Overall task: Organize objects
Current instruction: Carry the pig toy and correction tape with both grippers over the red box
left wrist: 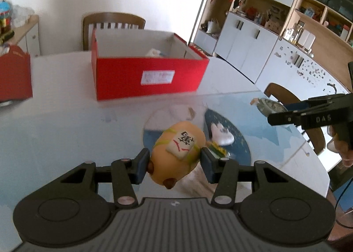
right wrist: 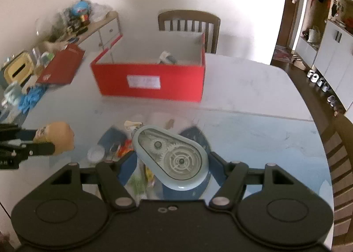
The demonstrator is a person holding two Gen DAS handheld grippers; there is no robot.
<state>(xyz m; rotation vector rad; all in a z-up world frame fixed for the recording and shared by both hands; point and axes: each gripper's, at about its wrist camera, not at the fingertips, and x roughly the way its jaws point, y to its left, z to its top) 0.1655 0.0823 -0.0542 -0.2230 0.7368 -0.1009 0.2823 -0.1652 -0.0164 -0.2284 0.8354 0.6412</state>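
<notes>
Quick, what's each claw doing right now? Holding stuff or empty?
Left claw: closed on the yellow squishy toy, lifted above the table.
Right claw: closed on the light blue correction tape dispenser.

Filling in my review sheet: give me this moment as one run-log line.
left gripper: shut on toy | right gripper: shut on tape dispenser | both lifted above table | red box: open, ahead
</notes>
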